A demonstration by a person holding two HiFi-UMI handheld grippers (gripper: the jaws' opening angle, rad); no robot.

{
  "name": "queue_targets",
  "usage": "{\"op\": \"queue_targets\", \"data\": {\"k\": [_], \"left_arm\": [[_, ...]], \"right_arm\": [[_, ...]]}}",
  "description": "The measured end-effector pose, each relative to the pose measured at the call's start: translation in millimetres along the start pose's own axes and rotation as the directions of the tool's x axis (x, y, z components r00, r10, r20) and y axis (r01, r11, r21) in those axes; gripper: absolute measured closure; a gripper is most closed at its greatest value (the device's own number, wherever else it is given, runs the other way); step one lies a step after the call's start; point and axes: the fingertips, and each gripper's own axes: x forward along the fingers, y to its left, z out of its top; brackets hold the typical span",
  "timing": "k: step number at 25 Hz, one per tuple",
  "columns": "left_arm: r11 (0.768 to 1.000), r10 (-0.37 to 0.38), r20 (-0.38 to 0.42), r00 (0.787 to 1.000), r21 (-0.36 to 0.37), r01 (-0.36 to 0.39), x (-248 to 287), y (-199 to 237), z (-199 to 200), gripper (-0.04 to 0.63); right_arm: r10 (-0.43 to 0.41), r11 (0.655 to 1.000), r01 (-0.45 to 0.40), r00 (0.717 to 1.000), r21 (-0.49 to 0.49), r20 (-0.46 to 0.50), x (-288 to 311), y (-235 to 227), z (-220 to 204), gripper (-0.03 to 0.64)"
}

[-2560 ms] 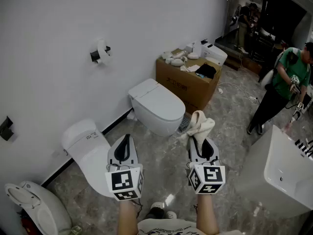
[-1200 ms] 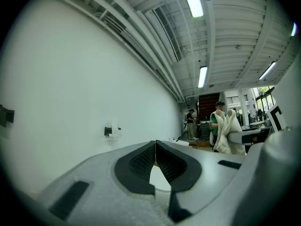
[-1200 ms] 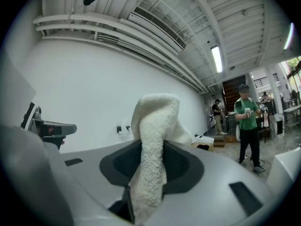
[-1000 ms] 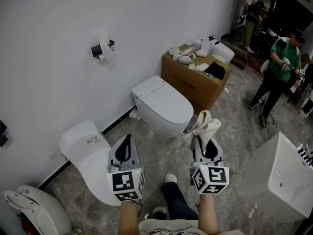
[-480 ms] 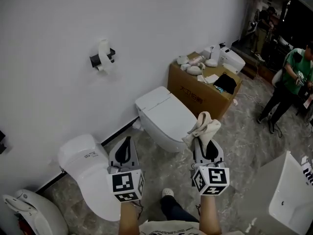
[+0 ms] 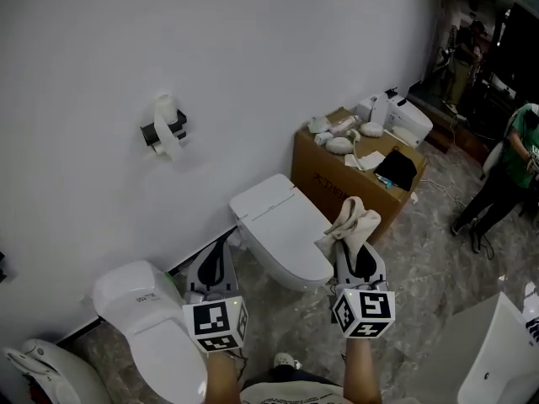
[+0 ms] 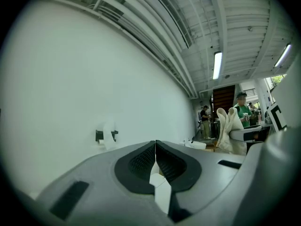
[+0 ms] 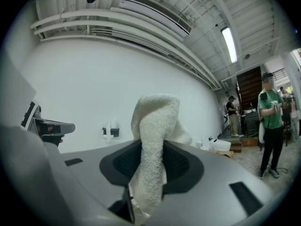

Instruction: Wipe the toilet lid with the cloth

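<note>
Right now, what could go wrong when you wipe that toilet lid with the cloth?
The cloth is only pinched by a fold in the right gripper, so rubbing might pull it out. The toilet lid looks smooth, so a dropped cloth could slide to the floor. The cardboard box stands close beside it; a wide swipe might bump it.

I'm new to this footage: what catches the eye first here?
A fluffy white towelling cloth sticks up from the shut right claw, near the closed white toilet lid at the wall. The left claw is shut and empty. A brown cardboard box stands further right along the wall.
</note>
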Motion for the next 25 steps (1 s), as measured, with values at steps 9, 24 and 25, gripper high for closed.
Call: {"op": "queue_targets", "data": {"k": [9,24,25], "left_arm": [[0.999,0.034,-0.038,0.999,0.006,-0.034,56,4,-12,0.586],[1.000,0.025,-0.049,0.998,0.000,-0.025,200,54,-27,0.586],[1.000,0.019,-0.052,0.998,0.000,-0.019,213,58,-28,0.586]], "right_arm": [[0.019,1.000,-0.018,0.999,0.017,-0.032,63,-23,-16,0.494],[0.011,1.000,-0.010,0.999,0.008,-0.053,211,-26,-31,0.494],[0.008,1.000,-0.008,0.998,0.006,-0.056,224,-25,-32,0.494]]}}
